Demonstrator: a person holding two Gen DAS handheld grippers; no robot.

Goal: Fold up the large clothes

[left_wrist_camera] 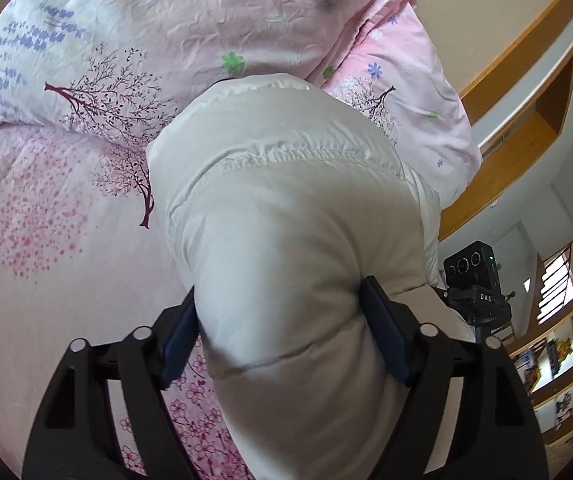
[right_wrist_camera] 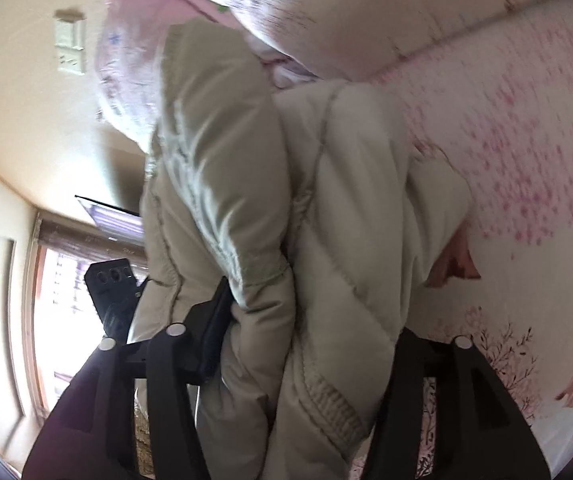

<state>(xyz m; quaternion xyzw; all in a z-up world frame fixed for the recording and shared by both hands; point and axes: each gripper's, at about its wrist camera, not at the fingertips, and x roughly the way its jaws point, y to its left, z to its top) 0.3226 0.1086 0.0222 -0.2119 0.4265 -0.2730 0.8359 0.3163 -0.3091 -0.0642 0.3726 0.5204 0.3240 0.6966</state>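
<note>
Bright daylight | glare from window [right_wrist_camera: 60, 276] at left | right wrist view motion-blurred | left sharper | fisheye bending, dark corner vignette

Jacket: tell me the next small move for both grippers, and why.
Probably lower the jacket onto the bedspread and let go. The left gripper and right gripper each have a thick bunch of it between their fingers, it lies doubled over in puffy folds, and the bedspread lies right beneath.
</note>
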